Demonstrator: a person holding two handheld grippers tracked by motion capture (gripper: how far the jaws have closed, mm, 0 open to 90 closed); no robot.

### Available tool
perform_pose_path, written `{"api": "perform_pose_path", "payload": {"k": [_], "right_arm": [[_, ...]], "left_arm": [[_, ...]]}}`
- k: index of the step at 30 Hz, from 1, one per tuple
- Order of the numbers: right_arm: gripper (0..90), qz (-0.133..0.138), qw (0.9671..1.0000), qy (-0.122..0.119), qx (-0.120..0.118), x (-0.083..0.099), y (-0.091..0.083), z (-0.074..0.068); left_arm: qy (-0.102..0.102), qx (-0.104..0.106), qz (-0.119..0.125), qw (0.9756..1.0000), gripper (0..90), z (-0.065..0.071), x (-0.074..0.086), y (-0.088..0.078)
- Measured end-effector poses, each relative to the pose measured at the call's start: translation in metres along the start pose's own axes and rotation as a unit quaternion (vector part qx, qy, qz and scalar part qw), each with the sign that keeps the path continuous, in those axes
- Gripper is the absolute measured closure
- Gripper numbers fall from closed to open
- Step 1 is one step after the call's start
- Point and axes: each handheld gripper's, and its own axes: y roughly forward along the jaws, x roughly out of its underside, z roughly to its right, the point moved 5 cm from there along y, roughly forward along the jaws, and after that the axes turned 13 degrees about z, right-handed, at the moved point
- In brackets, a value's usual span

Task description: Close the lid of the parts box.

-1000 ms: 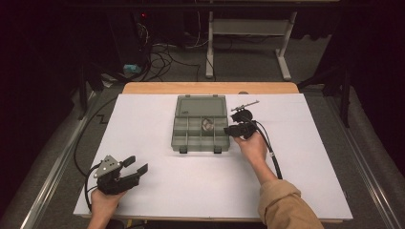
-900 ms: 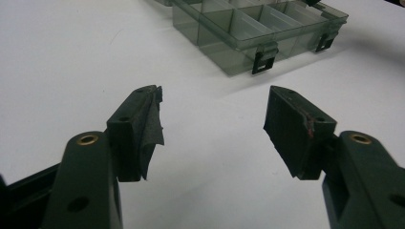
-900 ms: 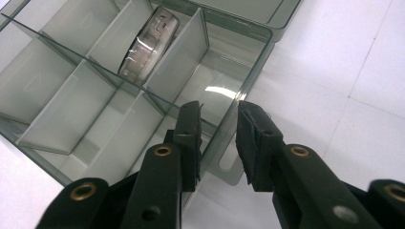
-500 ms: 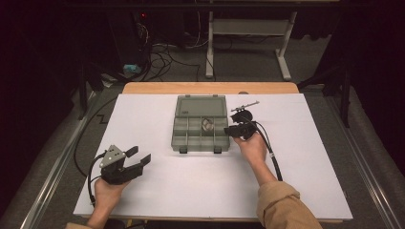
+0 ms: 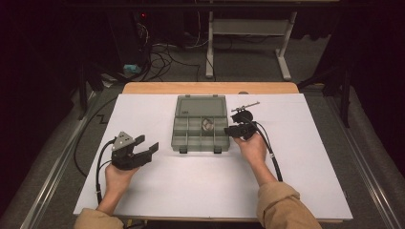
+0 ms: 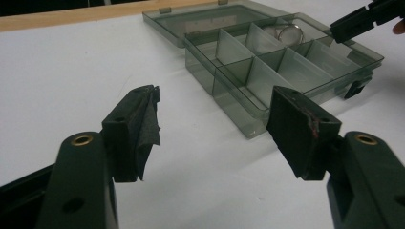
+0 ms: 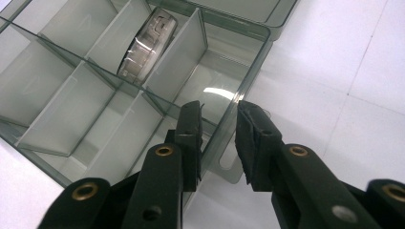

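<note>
At centre frame of the high view, the translucent grey plastic compartment box [image 5: 199,128] lies open on the white worktop [image 5: 296,157]. The right claw [image 7: 218,125] straddles its side wall, seemingly pinching it. At lower left, the left claw [image 5: 145,144] has just been spreading, empty.

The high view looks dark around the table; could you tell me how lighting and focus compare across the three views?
High view: the white table sheet is brightly lit, the floor behind nearly black. Left gripper view: the near jaws loom large and soft, while the organizer box is fairly sharp. Right gripper view: pale glare on the box's clear wall, and the coiled metal band is slightly blurred.
</note>
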Motion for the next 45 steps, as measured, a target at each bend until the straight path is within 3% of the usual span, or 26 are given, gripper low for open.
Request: {"api": "perform_pose_path", "payload": {"k": [4, 8, 10, 24, 39, 45], "right_arm": [[71.8, 0.0, 1.0, 0.0, -0.001, 0.0, 0.0, 0.0], [71.7, 0.0, 1.0, -0.001, -0.001, 0.0, 0.0, 0.0], [71.7, 0.0, 1.0, -0.001, -0.001, 0.0, 0.0, 0.0], [71.8, 0.001, 1.0, 0.001, -0.002, 0.0, 0.0, 0.0], [71.8, 0.002, 1.0, -0.001, -0.001, 0.0, 0.0, 0.0], [71.8, 0.0, 1.0, 0.005, -0.003, 0.0, 0.0, 0.001]], "left_arm": [[0.007, -0.002, -0.005, 1.0, 34.8, 0.001, 0.002, 0.008], [-0.002, -0.011, 0.003, 0.9999, 34.3, -0.002, 0.001, 0.017], [-0.005, -0.015, -0.005, 0.9999, 34.3, -0.003, 0.001, 0.021], [0.02, -0.025, -0.019, 0.9993, 35.1, -0.001, 0.006, 0.046], [0.028, -0.024, -0.022, 0.9991, 38.0, 0.0, 0.005, 0.061], [0.018, -0.032, -0.048, 0.9982, 40.1, 0.0, 0.007, 0.073]]}}
